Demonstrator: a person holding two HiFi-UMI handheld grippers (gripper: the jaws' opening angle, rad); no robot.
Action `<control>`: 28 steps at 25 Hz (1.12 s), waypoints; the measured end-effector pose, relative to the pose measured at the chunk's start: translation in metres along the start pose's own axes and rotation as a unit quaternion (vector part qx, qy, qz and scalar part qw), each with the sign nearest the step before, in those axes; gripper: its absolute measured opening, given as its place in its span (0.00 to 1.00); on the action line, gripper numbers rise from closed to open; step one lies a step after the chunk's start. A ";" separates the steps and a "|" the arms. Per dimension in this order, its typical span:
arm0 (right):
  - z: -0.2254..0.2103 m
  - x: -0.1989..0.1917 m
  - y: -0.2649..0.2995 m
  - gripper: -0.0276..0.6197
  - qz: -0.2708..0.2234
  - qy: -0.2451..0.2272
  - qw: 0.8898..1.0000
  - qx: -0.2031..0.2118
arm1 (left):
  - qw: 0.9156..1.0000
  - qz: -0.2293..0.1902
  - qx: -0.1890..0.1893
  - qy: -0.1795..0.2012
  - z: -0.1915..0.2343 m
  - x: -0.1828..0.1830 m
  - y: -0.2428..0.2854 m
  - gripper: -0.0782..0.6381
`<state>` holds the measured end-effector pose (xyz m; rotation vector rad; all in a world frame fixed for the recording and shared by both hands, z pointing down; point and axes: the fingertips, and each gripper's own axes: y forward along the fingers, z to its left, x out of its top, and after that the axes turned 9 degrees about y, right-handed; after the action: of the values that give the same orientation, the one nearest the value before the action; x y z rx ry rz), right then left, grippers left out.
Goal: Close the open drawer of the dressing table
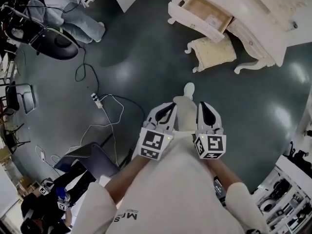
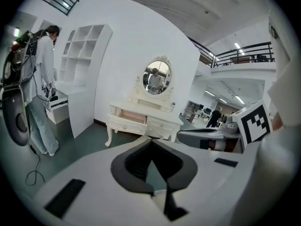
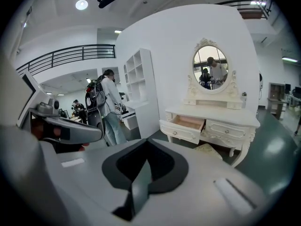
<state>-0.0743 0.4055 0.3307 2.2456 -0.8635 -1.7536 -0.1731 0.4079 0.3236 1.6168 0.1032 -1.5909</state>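
Note:
The white dressing table [image 1: 258,18] stands at the top right of the head view, some way off from me. Its left drawer [image 1: 207,14] is pulled out and shows a pale wooden inside; it also appears as the open drawer [image 2: 131,117] and the drawer [image 3: 188,124] in the gripper views. Both grippers are held close to my body and side by side, pointing toward the table. My left gripper [image 1: 170,105] [image 2: 150,141] is shut and holds nothing. My right gripper [image 1: 204,105] [image 3: 146,142] is likewise shut and holds nothing.
A cream cushioned stool [image 1: 214,52] stands in front of the table. A power strip [image 1: 96,100] and cables trail over the dark floor at the left. A person [image 1: 73,13] stands by a black chair [image 1: 53,43] at the far left. White shelving [image 2: 87,55] stands left of the table.

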 end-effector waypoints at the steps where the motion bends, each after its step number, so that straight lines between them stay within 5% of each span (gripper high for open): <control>1: -0.001 0.002 0.004 0.05 -0.001 0.002 1.000 0.000 | 1.000 0.002 -0.002 0.002 0.002 0.001 0.004 0.12; 11: -0.039 0.041 0.071 0.05 -0.008 0.015 1.000 0.011 | 1.000 0.006 0.000 0.014 0.038 0.042 0.067 0.12; 28: -0.163 0.152 0.213 0.05 0.021 -0.010 0.997 0.071 | 0.998 0.055 0.004 0.018 0.072 0.133 0.277 0.12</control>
<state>0.0268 0.1154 0.3506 2.2802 -1.0622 -1.7519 -0.0411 0.1235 0.3574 1.6296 0.0251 -1.4806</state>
